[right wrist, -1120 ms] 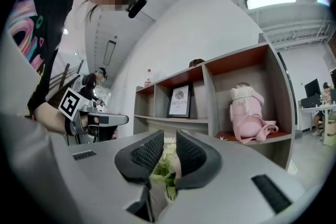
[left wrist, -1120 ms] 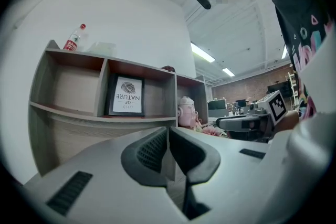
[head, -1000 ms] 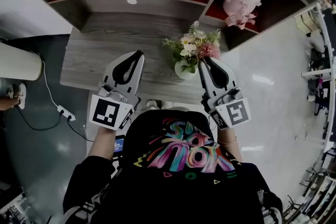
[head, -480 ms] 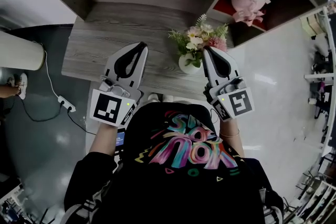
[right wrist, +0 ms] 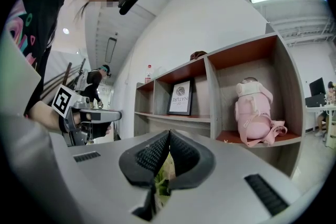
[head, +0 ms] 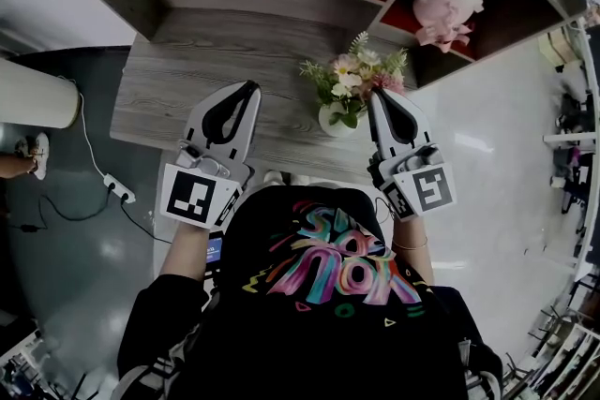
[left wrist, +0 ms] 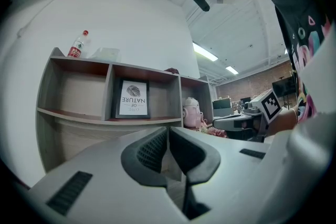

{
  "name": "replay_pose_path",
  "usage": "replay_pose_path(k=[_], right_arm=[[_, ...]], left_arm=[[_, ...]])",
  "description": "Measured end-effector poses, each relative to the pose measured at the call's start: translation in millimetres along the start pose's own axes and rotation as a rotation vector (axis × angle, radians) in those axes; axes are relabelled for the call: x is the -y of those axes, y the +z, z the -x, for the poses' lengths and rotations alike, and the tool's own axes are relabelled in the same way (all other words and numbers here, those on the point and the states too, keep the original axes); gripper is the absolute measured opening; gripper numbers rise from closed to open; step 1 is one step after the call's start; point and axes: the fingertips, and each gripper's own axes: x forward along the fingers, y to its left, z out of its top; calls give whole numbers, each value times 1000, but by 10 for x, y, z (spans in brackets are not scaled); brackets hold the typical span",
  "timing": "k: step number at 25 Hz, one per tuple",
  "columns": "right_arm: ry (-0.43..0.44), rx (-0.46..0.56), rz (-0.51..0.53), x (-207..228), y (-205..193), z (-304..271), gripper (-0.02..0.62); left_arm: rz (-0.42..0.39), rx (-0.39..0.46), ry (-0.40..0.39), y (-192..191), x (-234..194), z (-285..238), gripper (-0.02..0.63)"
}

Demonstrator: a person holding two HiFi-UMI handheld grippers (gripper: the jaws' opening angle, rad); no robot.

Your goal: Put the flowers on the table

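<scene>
Though mostly behind the closed right gripper (right wrist: 168,134), a sliver of flowers (right wrist: 164,174).

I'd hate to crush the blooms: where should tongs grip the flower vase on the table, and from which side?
Probably the white vase at its round belly, below the flowers, coming level from the person's side, beside the right tongs. The bouquet spreads wider than the vase, blocking the top.

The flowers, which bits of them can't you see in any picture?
- Head view: the stems of the flowers are hidden under the blooms and leaves.
- Head view: leaves cover the mouth of the white vase.
- Right gripper view: only green scraps show behind the shut jaws; the right gripper body hides the rest.
- Left gripper view: just a pink bit, too small to make out.
</scene>
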Motion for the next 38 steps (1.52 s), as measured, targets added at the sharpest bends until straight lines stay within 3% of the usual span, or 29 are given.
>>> replay_pose_path(k=[38], right_arm=[[-42,-22,-15,34,-82,65,15]], left_arm=[[-2,-34,-62,-128,108,-124,35]])
